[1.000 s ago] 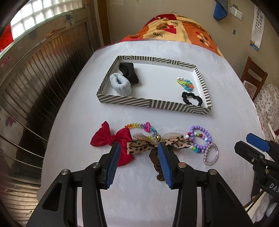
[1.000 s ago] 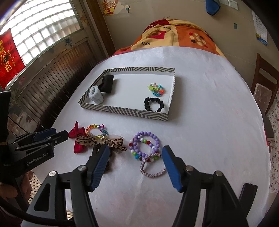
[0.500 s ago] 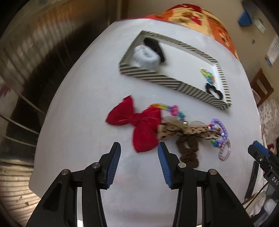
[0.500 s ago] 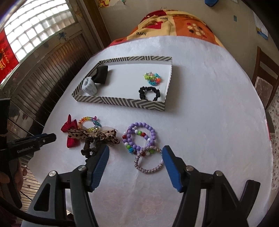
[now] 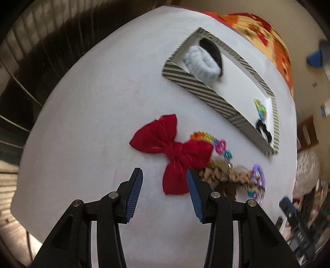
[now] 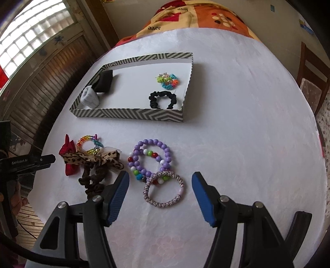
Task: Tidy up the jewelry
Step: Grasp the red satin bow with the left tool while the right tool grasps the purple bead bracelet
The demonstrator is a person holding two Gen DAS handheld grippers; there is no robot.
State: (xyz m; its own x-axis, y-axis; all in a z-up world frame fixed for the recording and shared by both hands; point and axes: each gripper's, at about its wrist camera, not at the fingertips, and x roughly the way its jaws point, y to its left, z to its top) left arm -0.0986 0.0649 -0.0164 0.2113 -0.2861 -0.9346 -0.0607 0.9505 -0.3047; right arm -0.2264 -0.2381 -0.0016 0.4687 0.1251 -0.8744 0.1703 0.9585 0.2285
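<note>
A striped tray [image 6: 127, 114] [image 5: 208, 90] holds a grey scrunchie [image 6: 90, 99], a black band [image 6: 104, 81], a colourful bracelet [image 6: 167, 80] and a black scrunchie [image 6: 163, 99]. On the white table lie a red bow [image 5: 175, 152], a rainbow bracelet [image 6: 89, 141], a leopard bow [image 6: 92, 157], a brown scrunchie [image 6: 92, 179], a purple bead bracelet [image 6: 150, 158] and a pink woven bracelet [image 6: 163, 189]. My left gripper [image 5: 165, 185] is open and empty just before the red bow. My right gripper [image 6: 160, 193] is open and empty, either side of the woven bracelet.
The table's left edge drops off to a wooden slatted wall [image 6: 41, 82]. A patterned blanket [image 6: 198, 18] lies past the far end. A wooden chair [image 6: 313, 80] stands at the right. The left gripper shows at the left edge of the right wrist view [image 6: 26, 162].
My left gripper has swung left and tilted, so the red bow now lies ahead of it instead of the leopard bow. My right gripper has come closer over the woven bracelet.
</note>
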